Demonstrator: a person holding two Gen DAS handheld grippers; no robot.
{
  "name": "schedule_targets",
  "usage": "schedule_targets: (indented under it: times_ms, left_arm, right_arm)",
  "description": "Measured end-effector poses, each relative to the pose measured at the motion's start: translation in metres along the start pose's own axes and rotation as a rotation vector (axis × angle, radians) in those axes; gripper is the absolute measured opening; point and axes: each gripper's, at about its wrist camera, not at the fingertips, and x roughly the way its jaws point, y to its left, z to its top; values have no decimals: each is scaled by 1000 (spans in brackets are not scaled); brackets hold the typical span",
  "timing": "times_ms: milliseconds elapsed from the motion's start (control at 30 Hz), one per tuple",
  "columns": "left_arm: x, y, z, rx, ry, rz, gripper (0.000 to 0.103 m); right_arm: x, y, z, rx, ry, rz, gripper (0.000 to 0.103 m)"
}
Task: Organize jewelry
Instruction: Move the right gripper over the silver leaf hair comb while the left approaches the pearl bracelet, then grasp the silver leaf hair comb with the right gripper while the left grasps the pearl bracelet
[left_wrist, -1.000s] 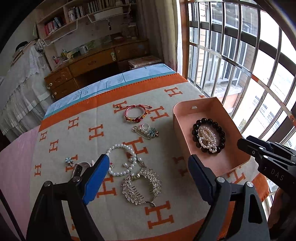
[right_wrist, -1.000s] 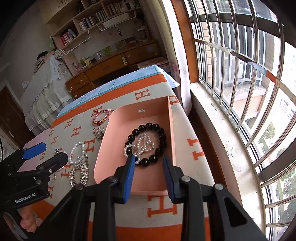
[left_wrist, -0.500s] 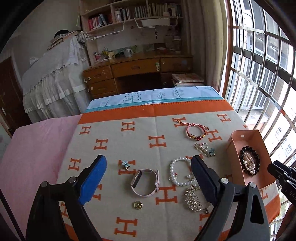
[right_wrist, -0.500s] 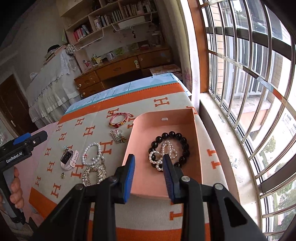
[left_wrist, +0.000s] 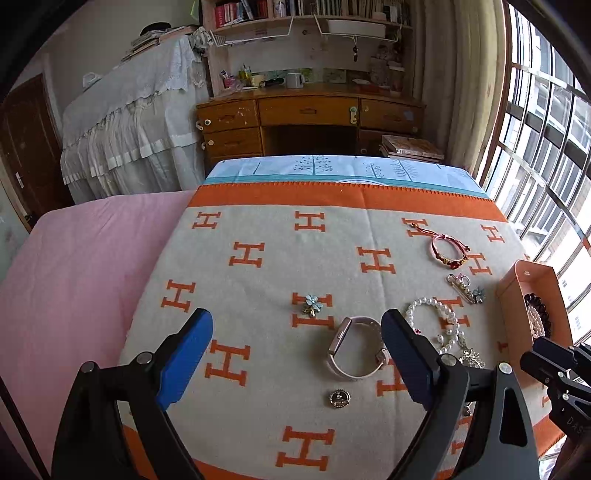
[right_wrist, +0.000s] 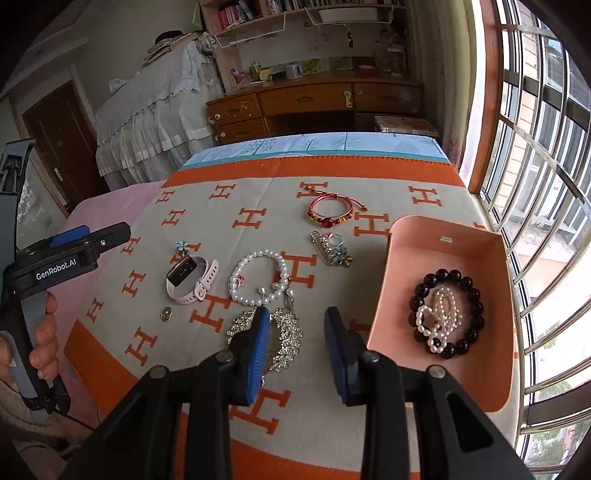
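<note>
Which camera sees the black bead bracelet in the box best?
The right wrist view: the whole black bead bracelet shows inside the pink box. The left wrist view catches only part of it at the frame's edge.

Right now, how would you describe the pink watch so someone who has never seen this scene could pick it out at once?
Start at the H-patterned blanket and go left from the pink box, past the white pearl bracelet. The watch lies just beyond it, below a small blue flower charm and above a little round gold piece. It alone has a wide pale pink strap and a dark rectangular face.
</note>
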Motion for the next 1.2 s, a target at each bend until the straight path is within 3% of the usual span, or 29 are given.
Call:
schedule_targets:
  times_ms: [267, 633, 933, 1200]
  left_arm:
    - [32, 29, -7, -55, 55, -10, 91]
    - [65, 46, -9, -71, 104, -33, 91]
    - [79, 41, -10, -59, 135, -62, 91]
    - [83, 33, -9, -39, 150, -61, 91]
  right_arm:
    - [45, 24, 5, -73, 165, 20, 31]
    - [90, 27, 7, -134, 350, -68, 31]
    - [96, 28, 7, -197, 365, -92, 31]
    - [91, 18, 7, -131, 322, -50, 28]
